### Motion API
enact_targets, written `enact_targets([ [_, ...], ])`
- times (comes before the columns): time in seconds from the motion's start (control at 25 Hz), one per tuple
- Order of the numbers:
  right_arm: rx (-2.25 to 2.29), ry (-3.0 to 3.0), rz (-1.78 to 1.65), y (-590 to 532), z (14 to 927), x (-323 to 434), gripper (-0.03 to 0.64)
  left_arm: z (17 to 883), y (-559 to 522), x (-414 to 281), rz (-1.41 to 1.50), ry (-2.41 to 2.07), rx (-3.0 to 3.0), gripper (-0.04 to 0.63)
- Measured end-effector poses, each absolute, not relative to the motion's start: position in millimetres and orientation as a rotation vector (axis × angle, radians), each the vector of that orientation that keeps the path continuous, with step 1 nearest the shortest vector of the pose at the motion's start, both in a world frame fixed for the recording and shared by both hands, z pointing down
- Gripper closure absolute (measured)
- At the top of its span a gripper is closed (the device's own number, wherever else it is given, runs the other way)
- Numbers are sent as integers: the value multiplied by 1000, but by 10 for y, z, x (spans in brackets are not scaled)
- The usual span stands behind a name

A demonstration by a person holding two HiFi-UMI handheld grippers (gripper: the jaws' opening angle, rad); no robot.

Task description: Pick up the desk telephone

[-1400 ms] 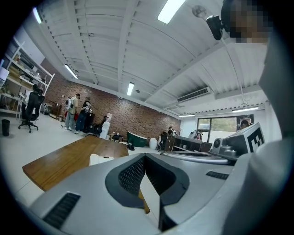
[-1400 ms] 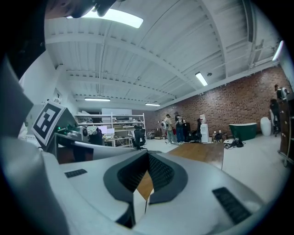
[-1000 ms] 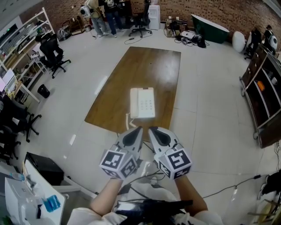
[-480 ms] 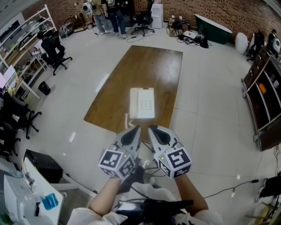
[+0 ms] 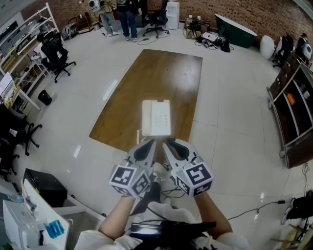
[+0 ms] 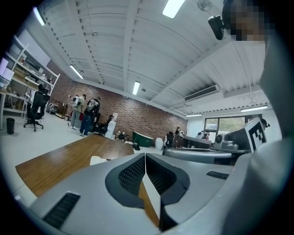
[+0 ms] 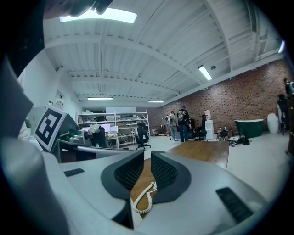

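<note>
A white desk telephone [image 5: 157, 117] lies near the front end of a long wooden table [image 5: 166, 73], with its coiled cord [image 5: 140, 134] hanging at the front left corner. My left gripper [image 5: 151, 142] is shut and empty, its tips just short of the phone's near edge. In the left gripper view the jaws [image 6: 145, 156] are pressed together, and a corner of the phone [image 6: 98, 160] shows to their left. My right gripper [image 5: 167, 142] sits beside it, its jaws opening a narrow gap with nothing between them. Through that gap [image 7: 147, 159] the coiled cord [image 7: 144, 201] shows on the table beyond.
Office chairs [image 5: 53, 52] and shelving [image 5: 19, 39] line the left side, a wooden shelf unit [image 5: 293, 107] the right. People [image 5: 128, 14] stand at the far end near a brick wall. A black box [image 5: 46, 185] and floor cables [image 5: 244, 210] lie near my feet.
Both grippers have crept forward, so the phone now lies closer to their tips.
</note>
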State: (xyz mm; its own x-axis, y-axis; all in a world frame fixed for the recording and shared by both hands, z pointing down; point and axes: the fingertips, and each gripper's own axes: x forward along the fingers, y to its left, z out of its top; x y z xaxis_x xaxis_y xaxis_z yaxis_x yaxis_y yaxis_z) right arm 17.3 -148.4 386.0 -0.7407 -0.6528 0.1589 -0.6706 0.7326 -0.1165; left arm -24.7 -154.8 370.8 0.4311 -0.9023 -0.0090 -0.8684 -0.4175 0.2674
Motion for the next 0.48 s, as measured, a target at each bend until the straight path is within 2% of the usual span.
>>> enact_targets([
  [0.2, 1093, -2804, 275, -1719, 3940, 115, 566, 3788, -1767, -328, -203, -1546, 2460, 592],
  [0.28, 1091, -2799, 304, -1826, 3980, 97, 566, 3850, -1872, -364, -190, -1537, 2451, 520],
  [0.32, 1085, -2797, 325, -1877, 4007, 90, 566, 3888, -1929, -384, -183, -1535, 2441, 515],
  [0.4, 1071, -2785, 362, -1978, 4074, 75, 494, 3962, -2045, -435, -173, -1537, 2420, 515],
  [0.48, 1075, -2768, 382, -2091, 4137, 62, 494, 4020, -2163, -491, -163, -1541, 2404, 515],
])
